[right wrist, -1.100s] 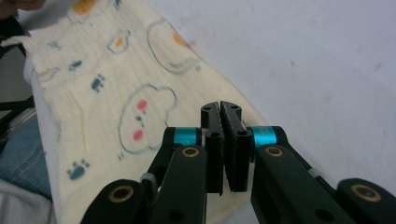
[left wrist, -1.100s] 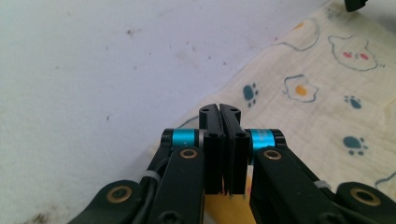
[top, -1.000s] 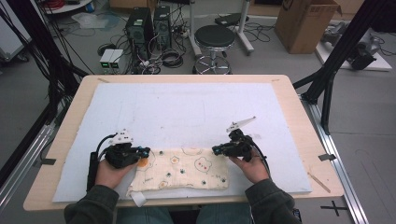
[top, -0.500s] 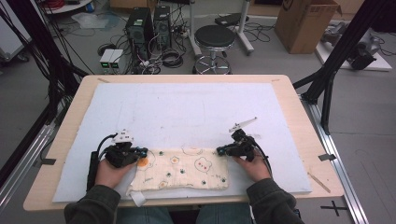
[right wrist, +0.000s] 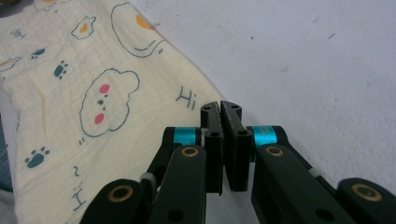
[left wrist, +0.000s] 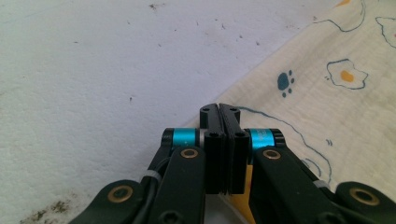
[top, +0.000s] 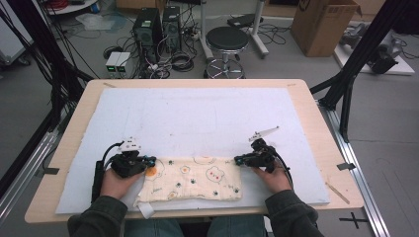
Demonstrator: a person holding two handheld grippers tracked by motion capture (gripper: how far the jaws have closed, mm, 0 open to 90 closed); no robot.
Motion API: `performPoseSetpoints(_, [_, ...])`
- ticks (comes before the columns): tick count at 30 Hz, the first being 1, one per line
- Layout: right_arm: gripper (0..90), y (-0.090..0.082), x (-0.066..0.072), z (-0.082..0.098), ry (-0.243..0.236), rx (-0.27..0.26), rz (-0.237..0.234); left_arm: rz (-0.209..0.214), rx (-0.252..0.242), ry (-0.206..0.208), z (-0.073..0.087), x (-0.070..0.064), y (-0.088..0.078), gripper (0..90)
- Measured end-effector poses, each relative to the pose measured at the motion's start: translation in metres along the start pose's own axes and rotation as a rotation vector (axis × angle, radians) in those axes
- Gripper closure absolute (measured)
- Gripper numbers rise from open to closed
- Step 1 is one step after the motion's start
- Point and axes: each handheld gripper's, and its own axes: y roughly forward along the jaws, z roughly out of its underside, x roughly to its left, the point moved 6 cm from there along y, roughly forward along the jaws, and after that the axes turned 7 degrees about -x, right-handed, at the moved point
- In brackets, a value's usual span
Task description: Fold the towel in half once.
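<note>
Both forearms are coming in from 6 o'clock, each hand lying low over the white mat (top: 197, 118). The left gripper (top: 149, 161) is pointing toward 3 o'clock, its jaws clenched on the far left corner of the cream printed cloth (top: 190, 178). The right gripper (top: 238, 160) is pointing toward 9 o'clock, its jaws pinching the far right corner. The cloth is lying flat between them, at the table's 6 o'clock edge.
</note>
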Motion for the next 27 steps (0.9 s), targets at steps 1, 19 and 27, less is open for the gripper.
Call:
performPoseSetpoints(1, [87.8,-0.0002,0.0001,0.0001,0.002,0.0,0.002,0.0,-0.001,0.001,0.0,0.0,0.0001,88.1])
performPoseSetpoints(19, [83.7,-0.0002,0.0032,0.0019,-0.029,-0.017,0.015,-0.004,0.001,0.011,0.0,-0.0009,-0.0003,87.4])
performPoseSetpoints(27, [77.4,0.0,0.0055,0.0009,-0.03,-0.023,0.008,0.001,-0.012,0.028,-0.003,-0.0045,-0.0043,79.6])
